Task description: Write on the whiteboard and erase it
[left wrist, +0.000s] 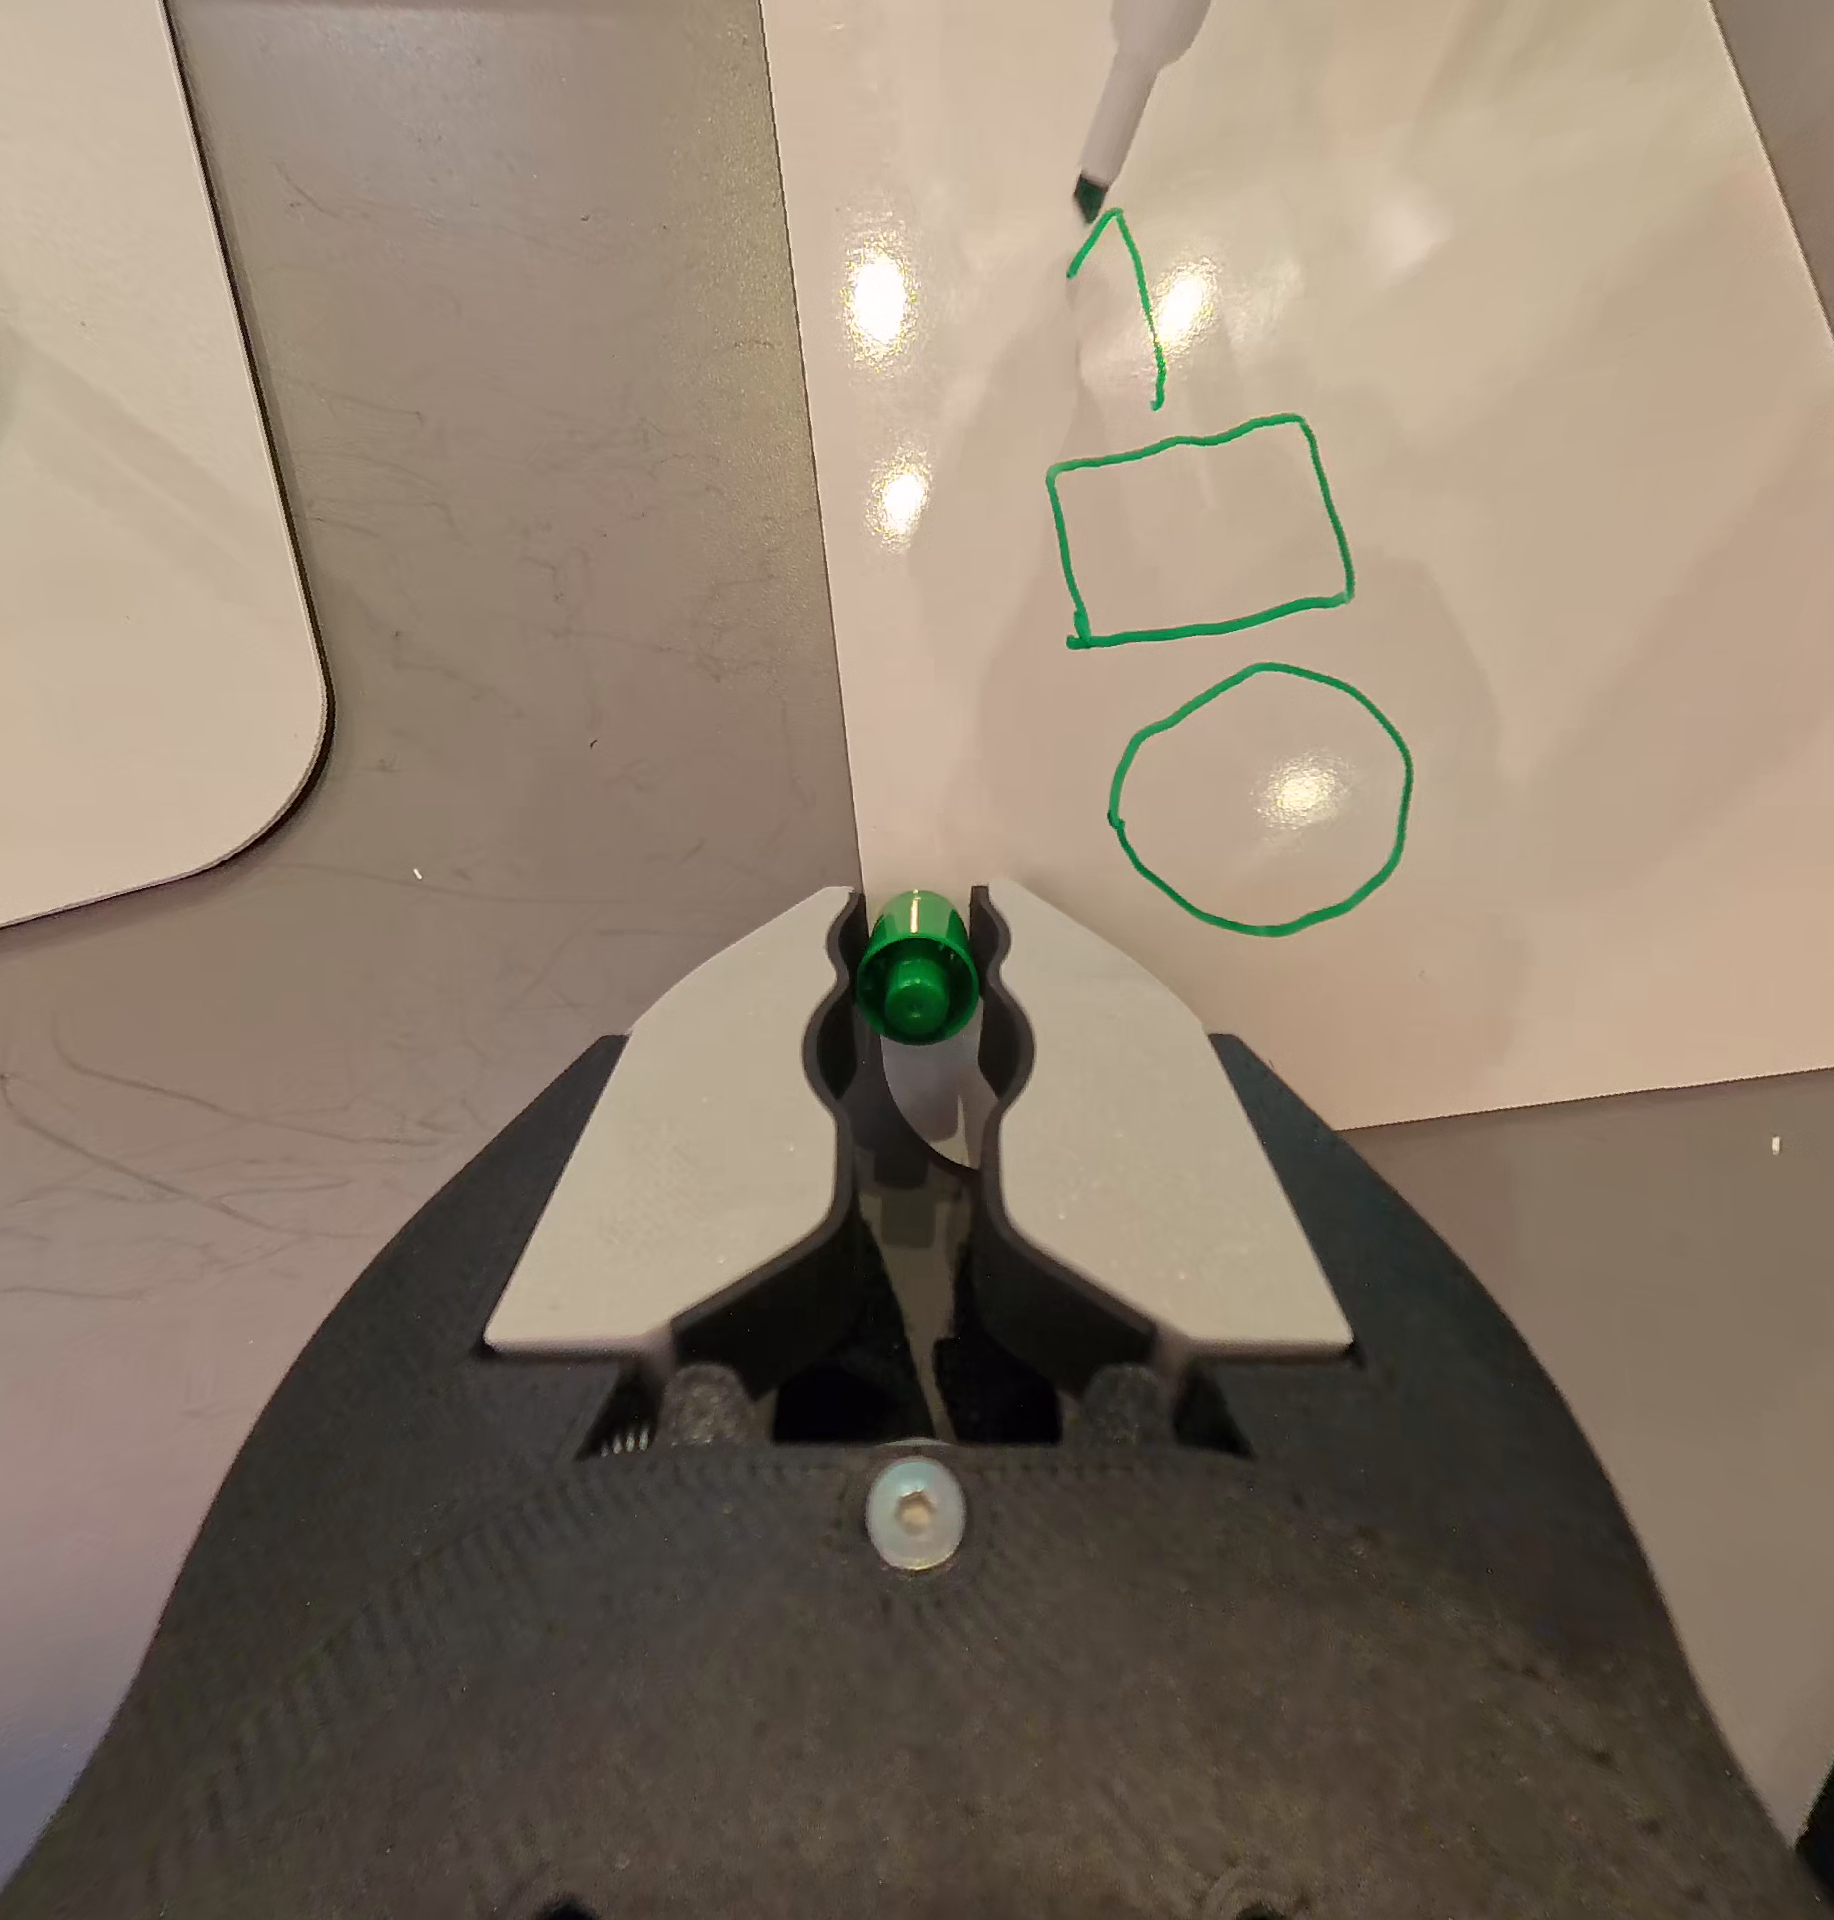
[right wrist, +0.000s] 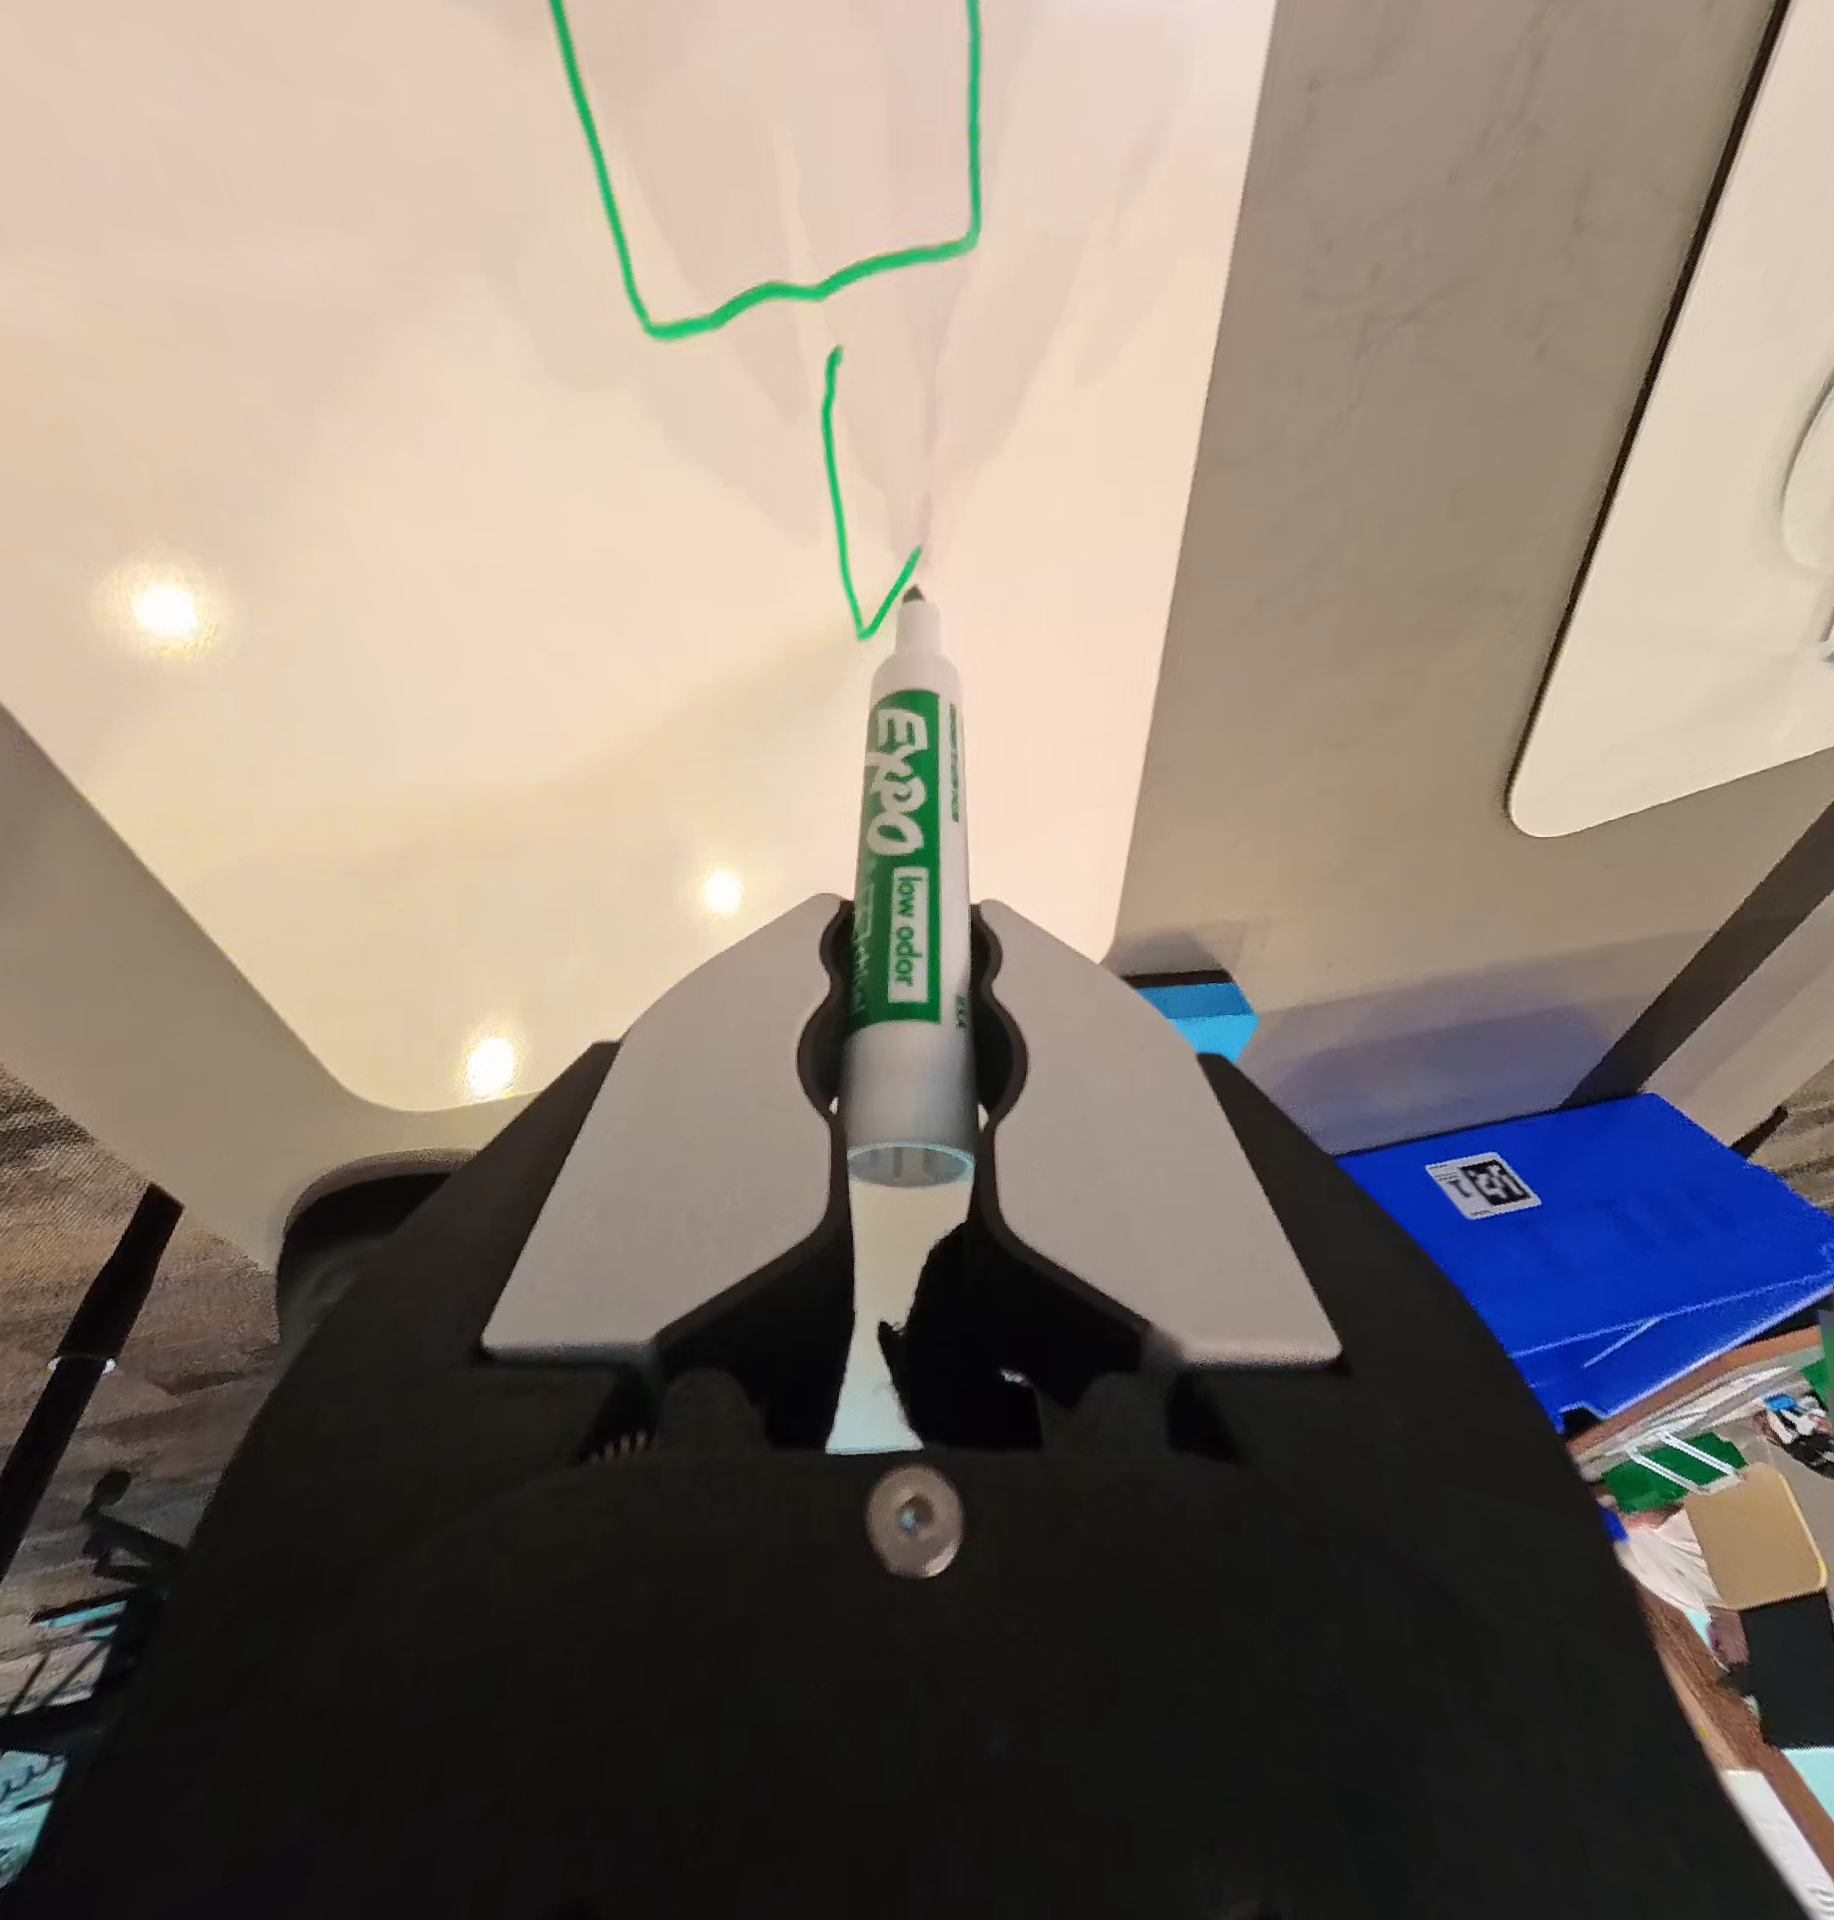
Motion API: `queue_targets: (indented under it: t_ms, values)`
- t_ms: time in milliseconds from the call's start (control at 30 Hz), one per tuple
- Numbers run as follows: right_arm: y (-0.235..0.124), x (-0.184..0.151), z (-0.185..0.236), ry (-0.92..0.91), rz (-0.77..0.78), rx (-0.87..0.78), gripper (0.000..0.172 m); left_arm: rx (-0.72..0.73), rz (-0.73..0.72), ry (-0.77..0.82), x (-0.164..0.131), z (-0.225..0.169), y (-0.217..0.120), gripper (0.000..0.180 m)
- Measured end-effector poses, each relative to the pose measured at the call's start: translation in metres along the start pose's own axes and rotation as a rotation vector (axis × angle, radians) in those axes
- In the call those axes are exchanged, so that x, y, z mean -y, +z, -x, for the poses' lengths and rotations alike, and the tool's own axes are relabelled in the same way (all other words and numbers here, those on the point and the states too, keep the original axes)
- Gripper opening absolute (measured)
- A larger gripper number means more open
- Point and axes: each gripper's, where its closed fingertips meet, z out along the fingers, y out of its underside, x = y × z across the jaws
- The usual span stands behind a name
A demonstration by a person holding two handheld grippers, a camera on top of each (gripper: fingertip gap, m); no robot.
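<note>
My left gripper (left wrist: 918, 935) is shut on a green marker cap (left wrist: 915, 971), held just above the near left edge of the whiteboard (left wrist: 1567, 727). The board bears a green circle (left wrist: 1261, 798), a green rectangle (left wrist: 1199, 530) and an unfinished green figure (left wrist: 1126, 301). My right gripper (right wrist: 908, 935) is shut on a white marker with a green label (right wrist: 908, 873); its tip (right wrist: 913, 595) touches the whiteboard (right wrist: 373, 468) at the end of the unfinished green line (right wrist: 840, 499). The same marker shows at the top of the left wrist view (left wrist: 1121, 114), tip at the unfinished figure.
The grey tabletop (left wrist: 528, 520) lies left of the whiteboard. A second white board with rounded corners (left wrist: 113, 520) lies at the far left; it also shows in the right wrist view (right wrist: 1702, 520). Blue bins (right wrist: 1619, 1247) stand beyond the table's edge.
</note>
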Motion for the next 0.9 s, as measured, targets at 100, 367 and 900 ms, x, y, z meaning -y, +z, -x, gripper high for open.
queue_targets:
  t_ms: [100, 367, 900]
  values:
    - [-0.002, -0.007, 0.006, 0.007, 0.001, 0.001, 0.022, -0.001, 0.000, -0.001, 0.000, 0.000, 0.000, 0.019]
    - [0.000, -0.010, 0.011, 0.017, -0.003, 0.004, 0.021, -0.001, 0.000, -0.001, 0.000, 0.000, 0.000, 0.019]
    - [-0.002, 0.004, 0.025, -0.023, -0.019, 0.029, 0.021, -0.003, 0.000, -0.003, 0.000, 0.000, 0.000, 0.019]
